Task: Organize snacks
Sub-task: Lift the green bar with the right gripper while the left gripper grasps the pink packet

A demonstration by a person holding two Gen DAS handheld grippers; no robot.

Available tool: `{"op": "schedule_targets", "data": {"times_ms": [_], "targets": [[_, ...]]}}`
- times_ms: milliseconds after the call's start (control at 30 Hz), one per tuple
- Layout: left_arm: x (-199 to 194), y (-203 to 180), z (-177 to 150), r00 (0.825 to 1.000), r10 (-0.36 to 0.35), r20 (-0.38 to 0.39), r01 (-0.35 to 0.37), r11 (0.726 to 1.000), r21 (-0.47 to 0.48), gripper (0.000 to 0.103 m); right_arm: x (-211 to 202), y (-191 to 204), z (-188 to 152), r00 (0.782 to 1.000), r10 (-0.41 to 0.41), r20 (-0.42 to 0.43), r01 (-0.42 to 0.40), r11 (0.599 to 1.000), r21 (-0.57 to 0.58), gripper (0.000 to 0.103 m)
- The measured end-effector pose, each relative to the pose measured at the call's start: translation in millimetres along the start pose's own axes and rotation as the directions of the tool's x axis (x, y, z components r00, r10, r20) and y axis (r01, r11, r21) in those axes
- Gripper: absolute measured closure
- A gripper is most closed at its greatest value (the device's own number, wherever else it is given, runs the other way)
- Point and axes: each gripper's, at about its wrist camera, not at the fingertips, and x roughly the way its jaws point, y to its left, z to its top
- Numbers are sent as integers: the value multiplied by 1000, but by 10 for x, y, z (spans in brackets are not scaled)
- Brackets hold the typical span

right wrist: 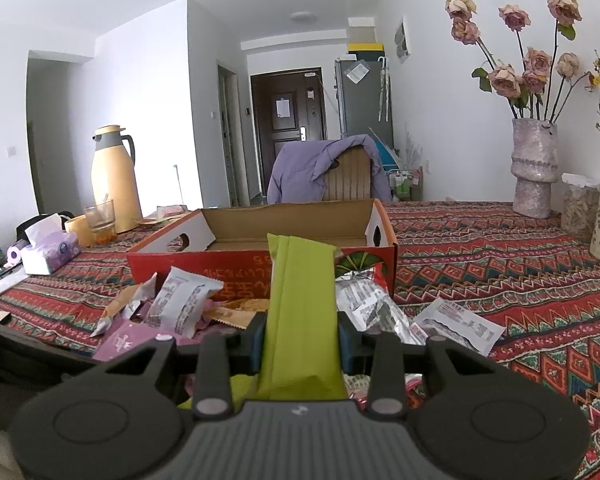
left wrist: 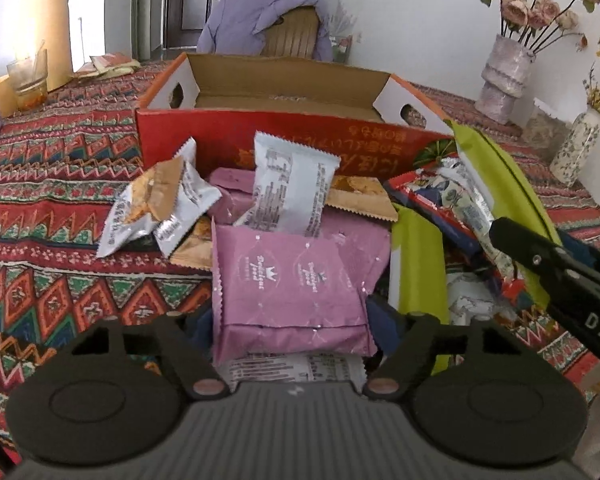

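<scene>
My left gripper (left wrist: 296, 320) is shut on a pink snack packet (left wrist: 296, 280), held just above the snack pile. My right gripper (right wrist: 300, 340) is shut on a green snack packet (right wrist: 302, 300) that sticks up in front of the box; the same packet (left wrist: 488, 184) and the right gripper's black arm (left wrist: 560, 272) show at the right of the left wrist view. An open red cardboard box (left wrist: 268, 140) stands behind the pile; it also shows in the right wrist view (right wrist: 204, 264). Loose white packets (left wrist: 292, 184), brown and silver ones lie before it.
A patterned red tablecloth (left wrist: 40, 200) covers the table. A yellow thermos (right wrist: 114, 176), a glass (right wrist: 98, 216) and a tissue pack (right wrist: 50, 254) stand at the left. Flower vases (right wrist: 534, 168) stand at the right. A chair with a purple jacket (right wrist: 320, 168) is behind the box.
</scene>
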Motion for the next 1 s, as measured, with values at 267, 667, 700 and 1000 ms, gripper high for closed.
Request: {"op": "schedule_targets", "data": {"times_ms": [267, 667, 700, 1000], "targets": [[-200, 72, 52, 997, -43, 59, 42, 999, 21, 68, -25, 8, 27, 1000, -11, 14, 11, 1000, -1, 69], [-301, 78, 14, 990, -74, 116, 68, 996, 56, 78, -29, 42, 23, 1000, -9, 14, 9, 1000, -6, 69], [-352, 59, 4, 988, -82, 133, 73, 995, 72, 80, -31, 40, 26, 1000, -12, 15, 12, 1000, -5, 69], [-535, -325, -74, 971, -132, 202, 72, 957, 280, 84, -35, 4, 29, 999, -27, 18, 27, 1000, 6, 68]]}}
